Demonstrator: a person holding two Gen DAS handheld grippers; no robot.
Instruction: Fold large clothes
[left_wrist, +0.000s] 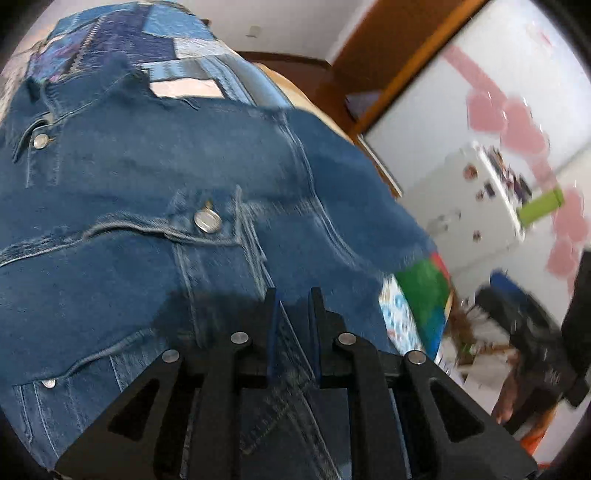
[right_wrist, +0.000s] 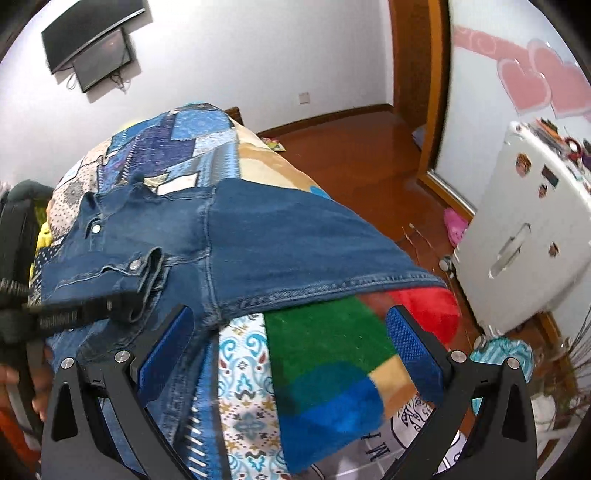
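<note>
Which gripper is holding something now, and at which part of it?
The left gripper is shut on the denim jacket, pinching a seamed strip near its lower edge. The right gripper is open and holds nothing.

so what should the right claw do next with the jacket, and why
Probably close the right claw on the jacket's near hem: it is open with the hem edge between its fingers, while the left claw already pinches denim.

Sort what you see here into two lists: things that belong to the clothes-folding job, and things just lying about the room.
Belongs to the job:
denim jacket
left gripper, shut on the denim
right gripper, open
patchwork bedspread under the jacket

Just lying about:
white fridge
wall screen
pink slipper on the floor
</note>
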